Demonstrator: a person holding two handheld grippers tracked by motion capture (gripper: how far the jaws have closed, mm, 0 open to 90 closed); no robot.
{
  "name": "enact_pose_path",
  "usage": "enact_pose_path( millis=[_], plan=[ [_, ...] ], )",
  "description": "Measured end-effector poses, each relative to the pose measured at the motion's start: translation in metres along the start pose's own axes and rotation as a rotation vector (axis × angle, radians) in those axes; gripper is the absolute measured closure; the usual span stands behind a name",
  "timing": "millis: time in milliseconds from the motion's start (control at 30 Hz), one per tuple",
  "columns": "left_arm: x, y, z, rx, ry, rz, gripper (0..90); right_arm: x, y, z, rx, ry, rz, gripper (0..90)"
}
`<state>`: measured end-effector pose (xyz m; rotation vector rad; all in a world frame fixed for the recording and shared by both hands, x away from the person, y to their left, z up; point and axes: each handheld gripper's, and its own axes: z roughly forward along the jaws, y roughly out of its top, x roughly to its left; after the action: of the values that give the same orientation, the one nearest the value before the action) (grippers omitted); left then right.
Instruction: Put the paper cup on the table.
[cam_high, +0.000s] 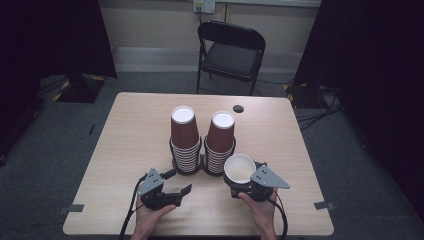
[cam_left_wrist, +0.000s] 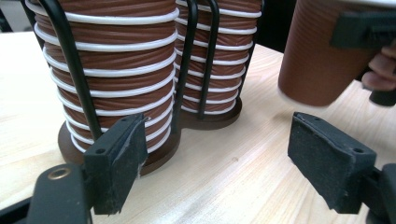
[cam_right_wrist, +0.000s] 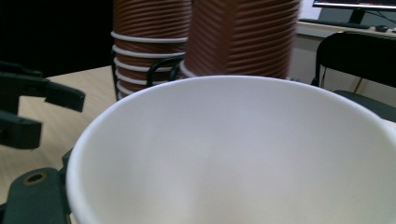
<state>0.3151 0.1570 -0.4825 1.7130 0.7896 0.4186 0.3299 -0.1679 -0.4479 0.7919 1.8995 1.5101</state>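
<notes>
Two grippers: left gripper (cam_high: 181, 182) spread wide, empty; right gripper (cam_high: 243, 186) pinching paper cup (cam_high: 239, 168).

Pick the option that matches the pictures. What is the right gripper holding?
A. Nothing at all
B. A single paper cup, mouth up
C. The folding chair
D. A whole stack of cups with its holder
B: the right gripper is closed on one brown paper cup, its white inside facing up, lifted clear of the table beside the two cup stacks, as the left gripper view also shows.
</notes>
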Motion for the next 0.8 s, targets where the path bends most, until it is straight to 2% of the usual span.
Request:
enact_pose_path(
  millis=[167,233,333,467,567,667,800],
  plan=[
    [0.000,-0.004,-0.001,-0.012,0.027,-0.008,16.9,-0.014,0.002,-0.001,-0.011,-0.036,0.027,10.8],
    [-0.001,-0.005,-0.001,-0.010,0.036,-0.012,16.3,-0.018,0.001,0.000,-0.003,-0.047,0.039,10.8],
    [-0.004,-0.007,-0.003,-0.030,0.058,-0.011,15.7,-0.025,0.001,0.002,0.008,-0.071,0.052,10.7],
    [-0.006,-0.011,-0.004,-0.046,0.123,0.014,15.6,-0.038,0.003,0.003,-0.004,-0.100,0.076,10.7],
    [-0.006,-0.013,-0.005,-0.057,0.106,0.000,15.6,-0.047,0.004,0.004,-0.011,-0.118,0.095,10.6],
    [-0.008,-0.016,-0.004,-0.043,0.136,0.017,15.8,-0.056,0.005,0.007,-0.017,-0.147,0.100,10.5],
    [-0.008,-0.018,-0.008,-0.067,0.127,0.015,16.1,-0.066,0.006,0.013,-0.025,-0.165,0.125,10.5]
  ],
)
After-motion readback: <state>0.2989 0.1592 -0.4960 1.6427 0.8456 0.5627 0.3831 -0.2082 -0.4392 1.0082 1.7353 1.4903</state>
